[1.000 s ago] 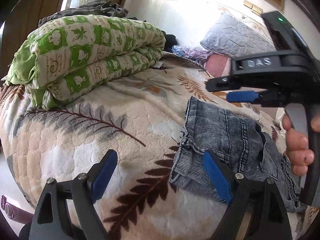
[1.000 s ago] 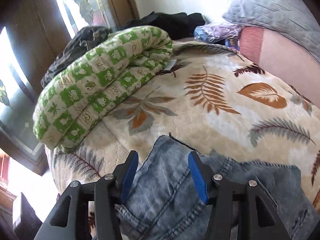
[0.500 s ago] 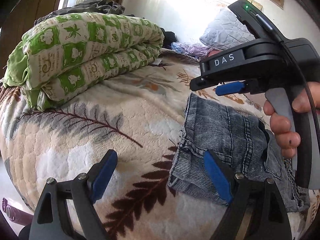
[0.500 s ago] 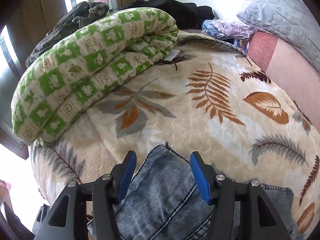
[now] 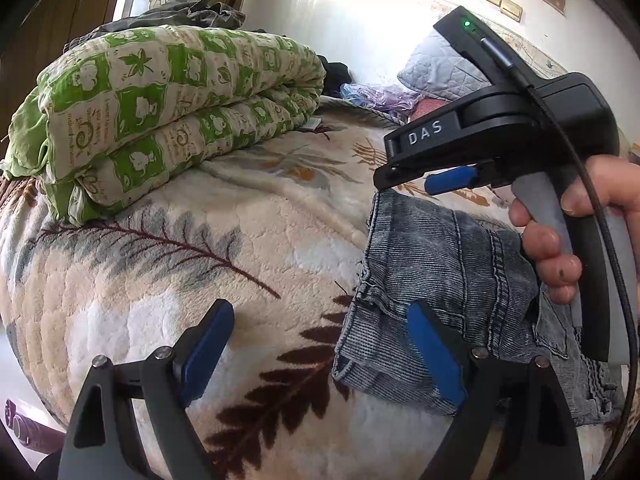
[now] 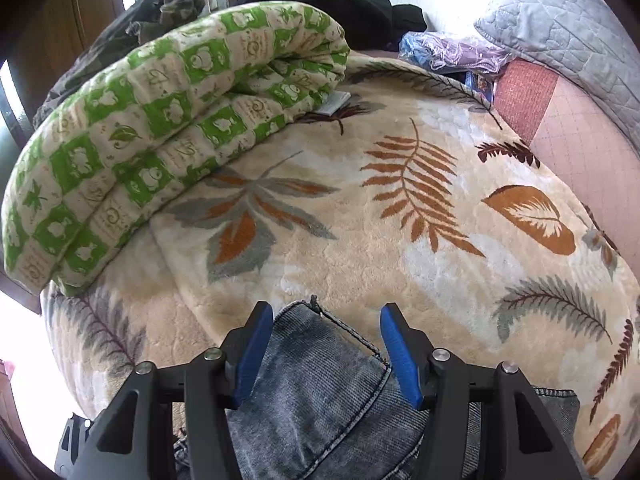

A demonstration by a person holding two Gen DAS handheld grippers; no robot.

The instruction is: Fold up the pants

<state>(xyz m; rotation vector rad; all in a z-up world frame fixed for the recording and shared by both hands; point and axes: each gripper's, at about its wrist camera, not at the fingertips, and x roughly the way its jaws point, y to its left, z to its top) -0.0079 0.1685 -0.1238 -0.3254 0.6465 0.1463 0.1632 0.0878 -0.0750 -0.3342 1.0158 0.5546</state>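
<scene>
Your right gripper [image 6: 326, 350] stands with its jaws apart, astride the far corner of the pants [image 6: 320, 400]; the blue pads flank the denim and neither presses it, so nothing is grasped. Against the views from a second ago it has slid toward that corner and tipped down: then the pads sat over the mid-panel, now the hem corner with its loose thread lies just ahead of them. The gap between the jaws looks much the same across all three right wrist views.

Your left gripper [image 5: 320, 356] is released and wide. Its right pad overlaps the near edge of the denim in the picture, its left pad hangs over bare blanket [image 5: 248, 240]. It has held its place. Whether that right pad touches the cloth is hard to tell through the fisheye; probably it hovers.

The pants lie in a compact, already doubled bundle on the leaf-print blanket, well apart from the green quilt [image 5: 168, 112] folded at the far side.

Reading: you are lining up on the corner for the next fold. Close on both layers, or the top one may peel away.
</scene>
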